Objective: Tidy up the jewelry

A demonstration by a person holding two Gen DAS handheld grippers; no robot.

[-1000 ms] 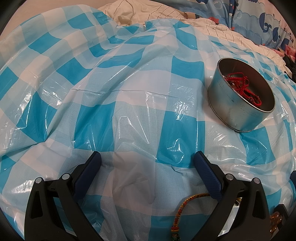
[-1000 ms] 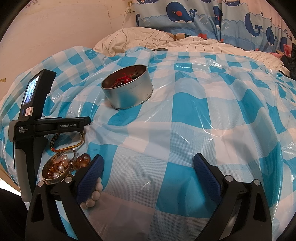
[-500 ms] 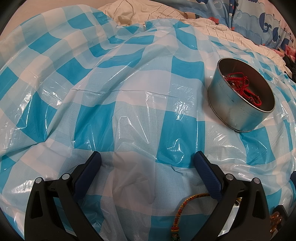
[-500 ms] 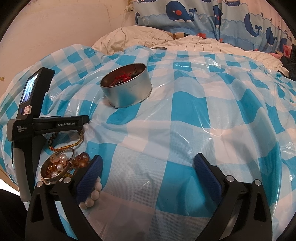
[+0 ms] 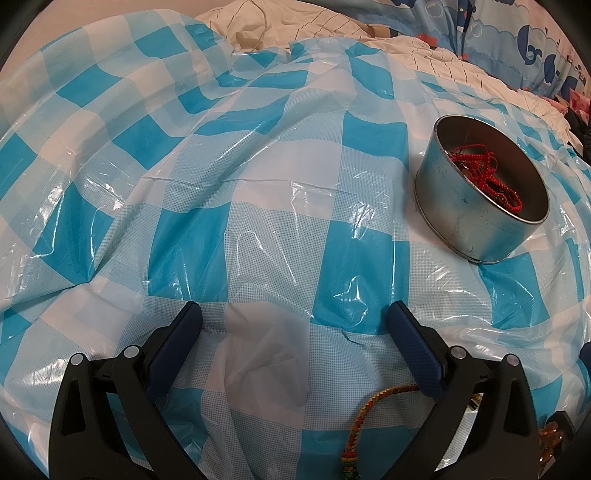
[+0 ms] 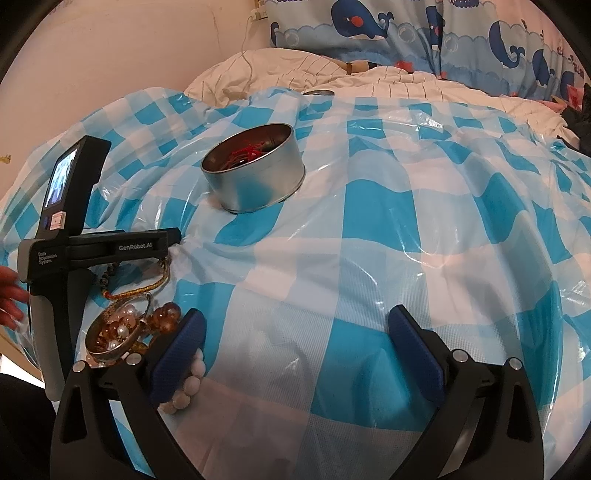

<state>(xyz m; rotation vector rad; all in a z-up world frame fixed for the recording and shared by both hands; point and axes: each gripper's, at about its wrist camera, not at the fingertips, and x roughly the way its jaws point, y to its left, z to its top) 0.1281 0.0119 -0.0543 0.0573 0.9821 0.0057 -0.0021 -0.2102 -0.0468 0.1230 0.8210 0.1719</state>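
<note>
Both claws, left (image 5: 293,325) and right (image 6: 295,328), hover spread wide over the checkered sheet (image 5: 258,192).

A glossy plastic sheet (image 6: 369,229) in blue and white checks lies wrinkled across the bed in front of you. Beyond its far edge you see a cream blanket (image 6: 295,70) with thin dark lines. A whale-print fabric (image 6: 406,29) in blue runs along the back. A pale wall (image 6: 129,55) stands at left, with a white cable (image 6: 246,44) hanging down it.
</note>
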